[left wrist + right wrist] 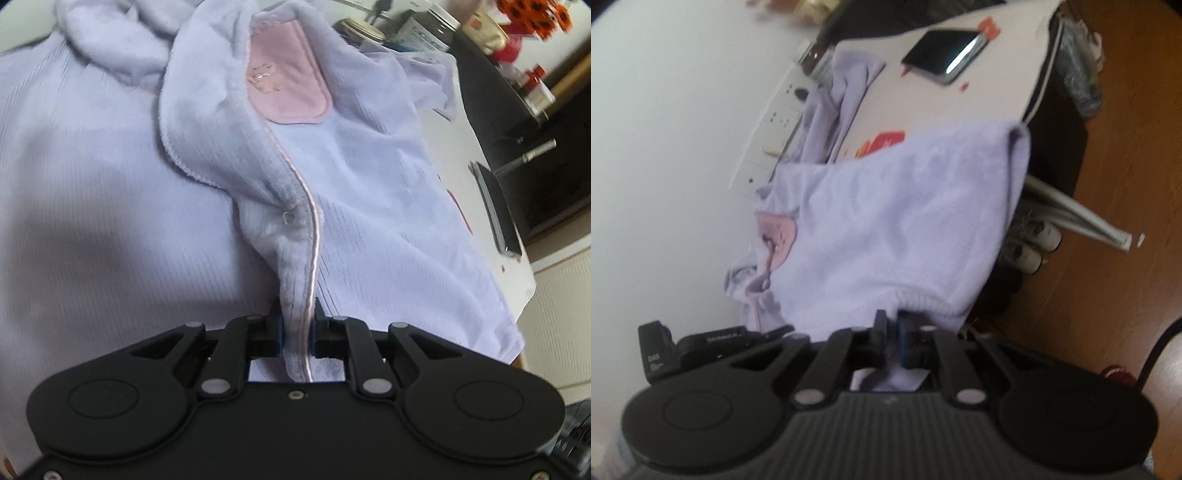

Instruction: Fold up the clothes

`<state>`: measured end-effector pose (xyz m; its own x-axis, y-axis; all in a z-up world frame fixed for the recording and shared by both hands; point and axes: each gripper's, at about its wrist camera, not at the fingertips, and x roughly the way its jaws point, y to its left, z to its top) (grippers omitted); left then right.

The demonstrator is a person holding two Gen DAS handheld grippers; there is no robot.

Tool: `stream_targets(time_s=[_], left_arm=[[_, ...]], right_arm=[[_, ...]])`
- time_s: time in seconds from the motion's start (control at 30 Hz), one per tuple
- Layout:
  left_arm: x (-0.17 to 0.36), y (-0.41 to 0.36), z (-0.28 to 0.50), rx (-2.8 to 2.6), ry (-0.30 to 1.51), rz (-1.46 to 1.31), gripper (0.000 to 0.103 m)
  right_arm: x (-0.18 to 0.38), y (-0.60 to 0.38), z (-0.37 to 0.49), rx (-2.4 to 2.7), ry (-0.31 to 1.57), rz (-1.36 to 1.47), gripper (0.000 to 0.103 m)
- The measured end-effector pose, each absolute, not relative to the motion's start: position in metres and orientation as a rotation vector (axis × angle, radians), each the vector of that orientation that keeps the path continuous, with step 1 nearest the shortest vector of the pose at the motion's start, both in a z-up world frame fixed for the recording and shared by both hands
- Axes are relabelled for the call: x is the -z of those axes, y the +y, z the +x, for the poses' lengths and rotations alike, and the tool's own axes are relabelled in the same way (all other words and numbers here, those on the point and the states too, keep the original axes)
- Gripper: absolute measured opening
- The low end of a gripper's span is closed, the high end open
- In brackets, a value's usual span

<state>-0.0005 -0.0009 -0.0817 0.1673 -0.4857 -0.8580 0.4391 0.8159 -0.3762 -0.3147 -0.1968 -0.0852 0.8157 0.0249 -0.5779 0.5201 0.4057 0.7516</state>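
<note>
A pale lilac fleecy garment [110, 184] with a pink chest pocket [288, 81] lies spread over the white table [454, 147]. My left gripper [298, 325] is shut on its front edge, where pink piping [312, 221] runs down between the pads. In the right wrist view the same garment [894, 221] drapes over the table's corner, its pink pocket [777, 232] at the left. My right gripper [892, 332] is shut on the ribbed hem [923, 301], and the cloth passes between its narrow jaws.
A dark phone [945, 51] lies on the white table [960, 107] beyond the garment, near red stickers [886, 140]. Jars [360, 29] and clutter stand at the table's far end. A dark cabinet [546, 122] is at the right. Shoes [1034, 240] sit on the wooden floor [1126, 166].
</note>
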Motion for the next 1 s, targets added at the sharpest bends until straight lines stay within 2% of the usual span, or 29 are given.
stream_targets(time_s=[0.03, 0.07, 0.1, 0.13, 0.17, 0.57, 0.73, 0.77, 0.8, 0.83, 1.0], left_arm=[[0.082, 0.001, 0.001, 0.65, 1.249, -0.063, 0.018], [0.08, 0.004, -0.001, 0.642, 1.261, -0.072, 0.029], [0.077, 0.006, -0.003, 0.634, 1.272, -0.08, 0.052], [0.074, 0.007, -0.007, 0.628, 1.271, -0.068, 0.061], [0.071, 0.006, -0.012, 0.623, 1.267, -0.051, 0.063], [0.062, 0.009, -0.042, 0.63, 1.229, -0.068, 0.058], [0.061, 0.022, -0.054, 0.573, 1.203, -0.08, 0.058], [0.06, 0.023, -0.054, 0.572, 1.193, -0.073, 0.058], [0.058, 0.025, -0.054, 0.57, 1.181, -0.068, 0.058], [0.056, 0.027, -0.054, 0.566, 1.17, -0.067, 0.058], [0.05, 0.034, -0.055, 0.568, 1.144, -0.069, 0.058]], right_arm=[[0.082, -0.197, -0.317, 0.343, 0.569, 1.103, 0.029], [0.08, -0.196, -0.319, 0.321, 0.58, 1.088, 0.03], [0.077, -0.195, -0.321, 0.293, 0.59, 1.075, 0.032], [0.076, -0.193, -0.322, 0.265, 0.605, 1.068, 0.034], [0.075, -0.19, -0.322, 0.236, 0.62, 1.062, 0.034], [0.081, -0.133, -0.276, 0.031, 0.728, 0.958, 0.036], [0.083, -0.147, -0.275, 0.126, 0.644, 1.051, 0.036], [0.081, -0.151, -0.278, 0.13, 0.613, 1.068, 0.032], [0.077, -0.154, -0.281, 0.131, 0.588, 1.069, 0.014], [0.075, -0.156, -0.284, 0.122, 0.584, 1.077, 0.006], [0.07, -0.157, -0.295, 0.048, 0.614, 1.138, 0.005]])
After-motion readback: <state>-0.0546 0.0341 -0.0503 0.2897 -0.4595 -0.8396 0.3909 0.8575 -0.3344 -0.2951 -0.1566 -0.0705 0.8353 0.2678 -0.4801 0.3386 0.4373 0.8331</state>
